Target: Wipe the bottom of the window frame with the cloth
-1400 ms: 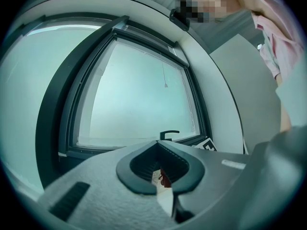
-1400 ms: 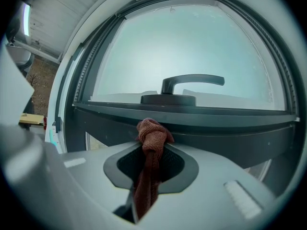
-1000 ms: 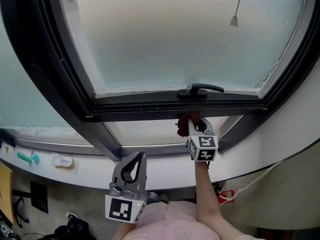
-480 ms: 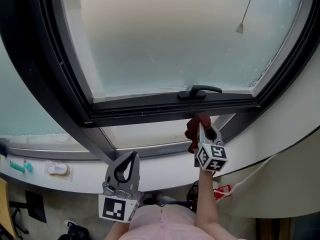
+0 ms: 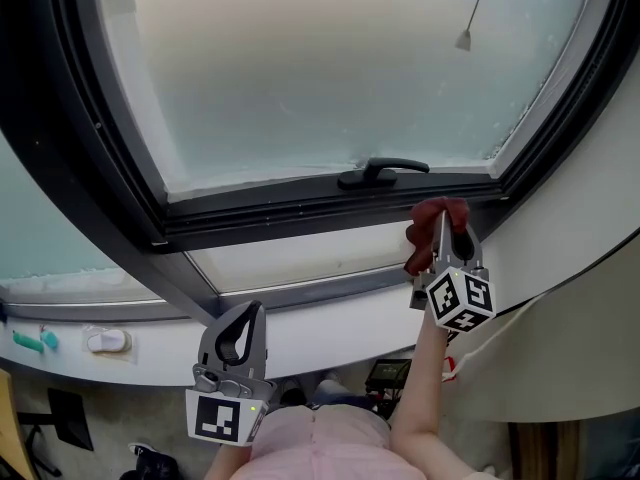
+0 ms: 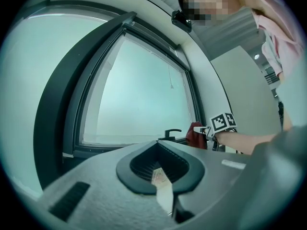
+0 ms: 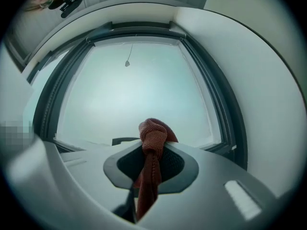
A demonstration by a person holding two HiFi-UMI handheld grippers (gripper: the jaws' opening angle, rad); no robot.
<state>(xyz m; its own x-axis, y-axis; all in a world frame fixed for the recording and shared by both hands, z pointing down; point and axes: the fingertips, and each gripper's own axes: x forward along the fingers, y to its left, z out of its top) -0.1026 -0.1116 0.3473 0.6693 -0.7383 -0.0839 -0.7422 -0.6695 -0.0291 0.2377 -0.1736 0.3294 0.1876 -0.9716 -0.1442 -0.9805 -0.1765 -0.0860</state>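
At about 3 o'clock in the head view, the right gripper (image 5: 441,236) reaches up to the right end of the bottom rail of the dark window frame (image 5: 300,213), close to the lower right corner and just right of the handle (image 5: 380,172). Its fingers are clamped together on the red cloth (image 5: 432,216). A bunched wad stands proud of the tips, and that wad is the part offered to the frame, probably so the cloth rubs the rail rather than the hard fingers.

The cloth's long axis runs along the fingers. The wad points toward 12 o'clock, at the glass, and the thinner tail trails back toward 6 o'clock between the fingers, with a fold hanging off at about 7 o'clock. The wad lies over the rail's edge in the head view, but I cannot tell whether it actually presses on it.

The left gripper (image 5: 243,318) hangs low at about 7 o'clock, in front of the white sill (image 5: 330,318) and well apart from the frame. Its fingers are closed together with nothing held, so I judge it is parked out of the way to leave the rail free for a one-handed wipe.
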